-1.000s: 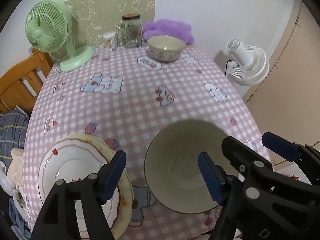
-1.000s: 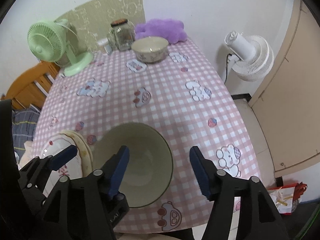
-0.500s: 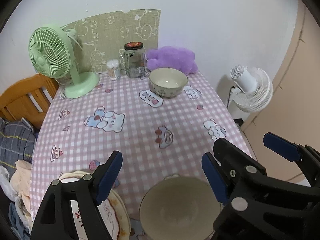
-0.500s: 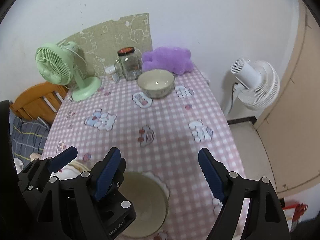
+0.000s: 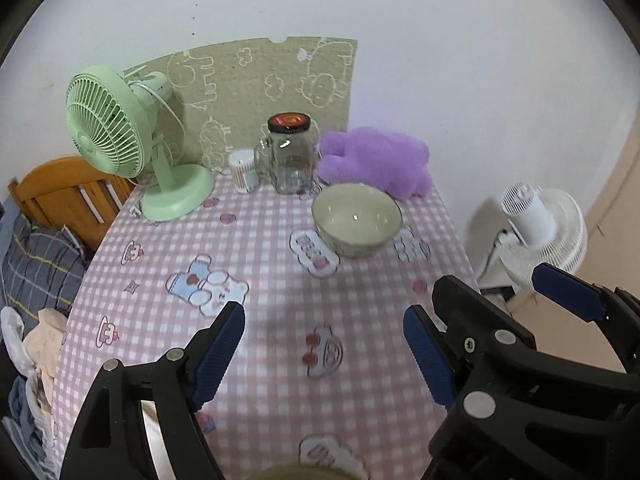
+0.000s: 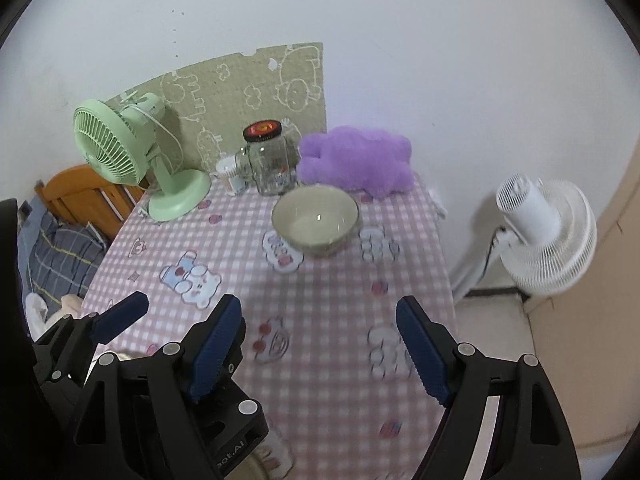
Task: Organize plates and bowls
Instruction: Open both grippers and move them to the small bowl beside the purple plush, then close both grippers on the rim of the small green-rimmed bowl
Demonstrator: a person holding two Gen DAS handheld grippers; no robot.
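A cream bowl [image 5: 356, 218] stands at the far side of the pink checked table [image 5: 280, 280]; it also shows in the right wrist view [image 6: 315, 218]. My left gripper [image 5: 324, 352] is open and empty, well above the table's near part. My right gripper [image 6: 318, 350] is open and empty beside it. Only the rim of a second bowl [image 5: 296, 472] shows at the bottom edge of the left wrist view. The plates at the near left are hidden behind the left gripper's body.
A green desk fan [image 5: 132, 148], a glass jar [image 5: 290, 154], a small cup of swabs [image 5: 243, 171] and a purple plush [image 5: 376, 160] line the table's far edge. A white floor fan [image 5: 536, 228] stands right of the table. A wooden chair [image 5: 68, 196] stands left.
Both grippers have risen and tilted up away from the near bowl and plates. The near bowl has slid out of view at the bottom and the far bowl now sits mid-frame.
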